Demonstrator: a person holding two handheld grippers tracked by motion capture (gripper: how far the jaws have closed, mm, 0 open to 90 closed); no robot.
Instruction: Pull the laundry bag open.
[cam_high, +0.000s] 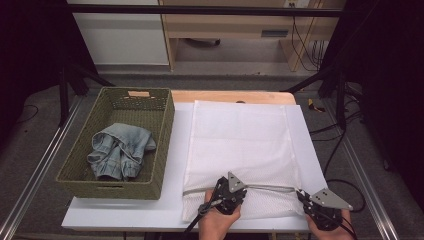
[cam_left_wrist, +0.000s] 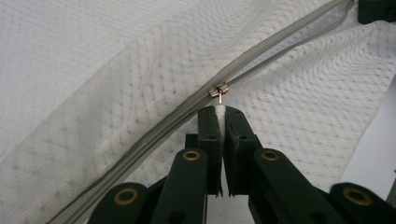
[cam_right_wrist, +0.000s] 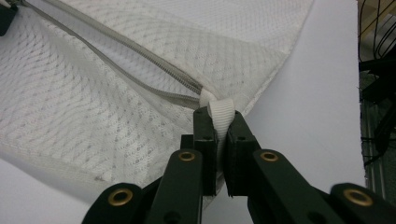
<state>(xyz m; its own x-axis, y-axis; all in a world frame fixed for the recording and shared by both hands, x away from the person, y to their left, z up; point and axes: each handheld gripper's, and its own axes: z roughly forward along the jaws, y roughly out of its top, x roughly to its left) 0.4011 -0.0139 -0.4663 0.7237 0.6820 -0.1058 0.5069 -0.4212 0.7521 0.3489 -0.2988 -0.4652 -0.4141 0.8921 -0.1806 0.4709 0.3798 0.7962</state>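
High view: a white mesh laundry bag (cam_high: 240, 150) lies flat on the white table (cam_high: 125, 212), its grey zipper (cam_high: 270, 188) running across the near end. Beside it on my left stands a green woven basket (cam_high: 162, 145) containing a crumpled pair of blue jeans (cam_high: 120, 150).

My left gripper (cam_high: 239, 192) rests over the zipper near its middle; my left hand (cam_high: 218, 220) holds it from below. Left gripper view: my jaws are clenched on the white pull tab (cam_left_wrist: 220, 112) that hangs from the metal zipper slider (cam_left_wrist: 218, 89). The zipper teeth look closed on both sides of the slider in that view.

My right gripper (cam_high: 301, 195) sits at the bag's near right corner, well apart from the left one, with my right hand (cam_high: 327, 227) beneath it. Right gripper view: my jaws are clamped on a white webbing loop (cam_right_wrist: 221, 114) sewn at the zipper's end (cam_right_wrist: 194, 93), where the two zipper tapes stand slightly apart.
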